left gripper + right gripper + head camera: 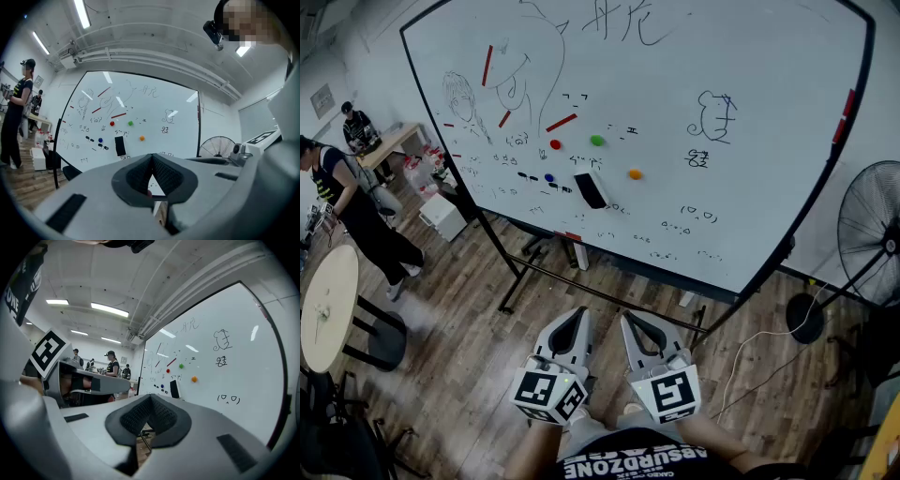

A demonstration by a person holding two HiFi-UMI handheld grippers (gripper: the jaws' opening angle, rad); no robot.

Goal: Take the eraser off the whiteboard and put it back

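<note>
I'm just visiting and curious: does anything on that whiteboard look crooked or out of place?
Nothing looks broken or spilled. The only untidy bit: three red strips lie at different slants on the whiteboard. The black eraser sits on the board.

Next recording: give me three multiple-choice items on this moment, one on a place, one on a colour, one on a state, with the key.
1. Where is the black eraser?
A. on the whiteboard
B. on the floor
C. between a gripper's jaws
2. What colour is the round magnet just right of the eraser?
A. purple
B. orange
C. white
3. How do the left gripper and right gripper stand?
A. both open
B. one grips the eraser
C. both shut, empty
Key: 1 A: it sits on the whiteboard's face. 2 B: orange in the head view. 3 C: each gripper view shows jaws together, nothing between.
</note>
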